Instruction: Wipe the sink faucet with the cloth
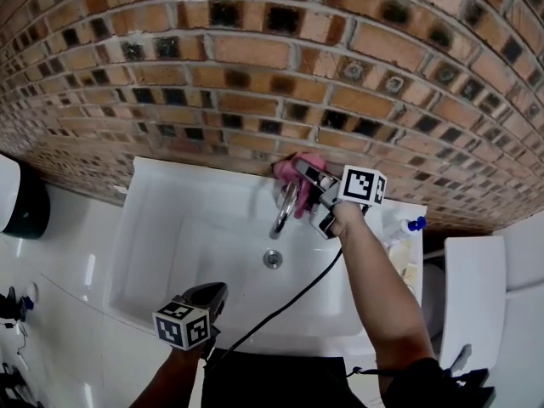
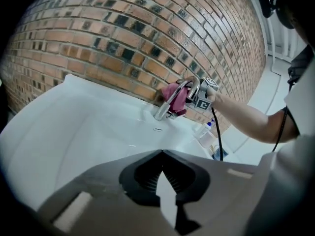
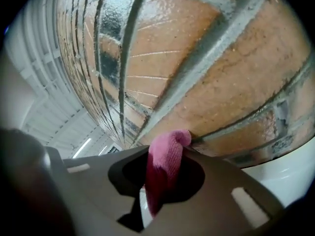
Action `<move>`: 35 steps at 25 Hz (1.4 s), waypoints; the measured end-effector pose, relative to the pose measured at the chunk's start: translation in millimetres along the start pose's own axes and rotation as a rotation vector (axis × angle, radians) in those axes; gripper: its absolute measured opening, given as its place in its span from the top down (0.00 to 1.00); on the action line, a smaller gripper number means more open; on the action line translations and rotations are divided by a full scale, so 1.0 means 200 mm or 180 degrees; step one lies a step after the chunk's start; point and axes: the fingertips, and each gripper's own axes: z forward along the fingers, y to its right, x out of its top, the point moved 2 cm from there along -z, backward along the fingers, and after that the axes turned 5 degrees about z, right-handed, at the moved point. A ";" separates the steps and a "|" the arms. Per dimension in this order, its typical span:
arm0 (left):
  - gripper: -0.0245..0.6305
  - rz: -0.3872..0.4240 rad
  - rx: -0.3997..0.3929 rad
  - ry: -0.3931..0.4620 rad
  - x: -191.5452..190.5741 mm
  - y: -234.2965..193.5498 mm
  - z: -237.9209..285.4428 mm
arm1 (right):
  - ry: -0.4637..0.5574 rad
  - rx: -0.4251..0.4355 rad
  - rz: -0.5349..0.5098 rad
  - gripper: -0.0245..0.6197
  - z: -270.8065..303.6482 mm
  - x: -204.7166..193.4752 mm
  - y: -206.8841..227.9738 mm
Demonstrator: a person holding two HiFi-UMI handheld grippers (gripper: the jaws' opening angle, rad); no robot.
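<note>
Head view shows the left gripper nearest, jaws pressed together and empty at the sink's near edge, and farther off the right gripper pinching the pink cloth at the faucet's far end, so wiping seems under way, probably unfinished.

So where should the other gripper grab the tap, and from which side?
Probably the bare curved spout of the tap, low near its tip, from the left. The right gripper holds the pink cloth against the tap's top by the wall, so that end is taken; the thin pipe suits jaws closing across it.
</note>
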 end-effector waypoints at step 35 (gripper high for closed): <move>0.96 0.0573 -0.0456 -0.0071 0.04 -0.08 -0.23 | -0.0791 -0.0269 -0.2619 0.89 -0.09 -0.40 -0.69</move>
